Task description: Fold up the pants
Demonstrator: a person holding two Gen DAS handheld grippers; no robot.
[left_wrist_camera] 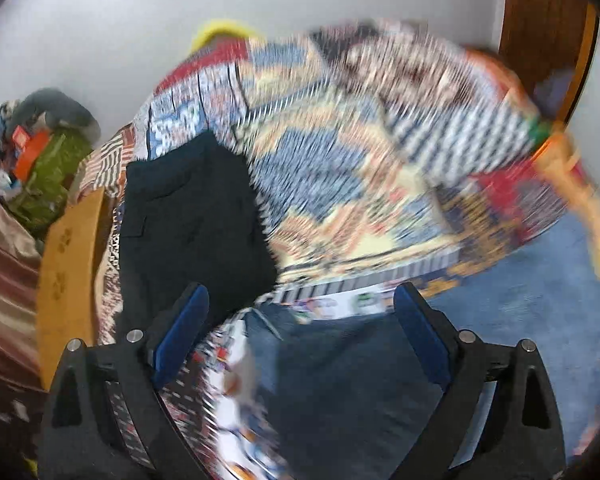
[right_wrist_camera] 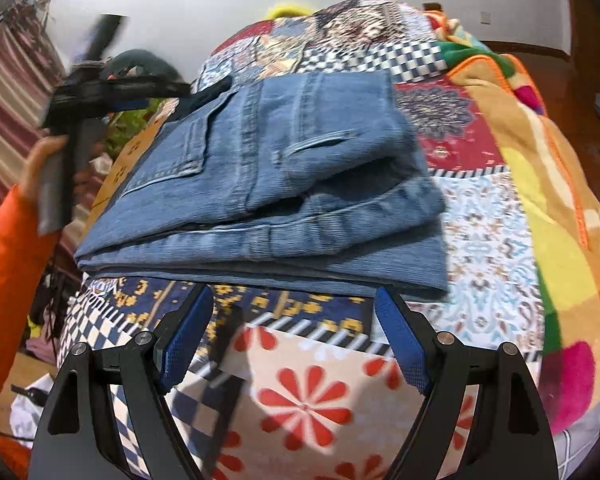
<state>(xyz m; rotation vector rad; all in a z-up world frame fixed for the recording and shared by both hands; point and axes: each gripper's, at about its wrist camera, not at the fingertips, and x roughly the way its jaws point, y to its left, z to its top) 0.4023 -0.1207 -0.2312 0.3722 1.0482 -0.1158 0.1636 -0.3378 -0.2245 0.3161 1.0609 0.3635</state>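
Patchwork-quilted bed (right_wrist_camera: 480, 216), white wall behind, wooden door at 1 o'clock in left wrist view. Blue jeans (right_wrist_camera: 268, 184) lay folded in a thick stack on the quilt, back pockets up, just past the right hand-held gripper (right_wrist_camera: 296, 336). Judged heavy, stiff-ish denim, not slippery, layers prone to sliding apart; best taken at the bulky folded edge nearest the jaws, pinching all layers together. Right jaws stood wide apart, nothing between, quilt only below. Left hand-held gripper (left_wrist_camera: 300, 328) also spread wide, empty, hovering over the bed edge. Right wrist view alone showed the jeans clearly, plus left gripper held by a hand (right_wrist_camera: 40, 168) in an orange sleeve (right_wrist_camera: 12, 280) at 9 o'clock. Left wrist view, heavily blurred, alone showed a dark garment (left_wrist_camera: 196, 216) at 10 o'clock and blue carpet (left_wrist_camera: 520, 272) at 3 o'clock.
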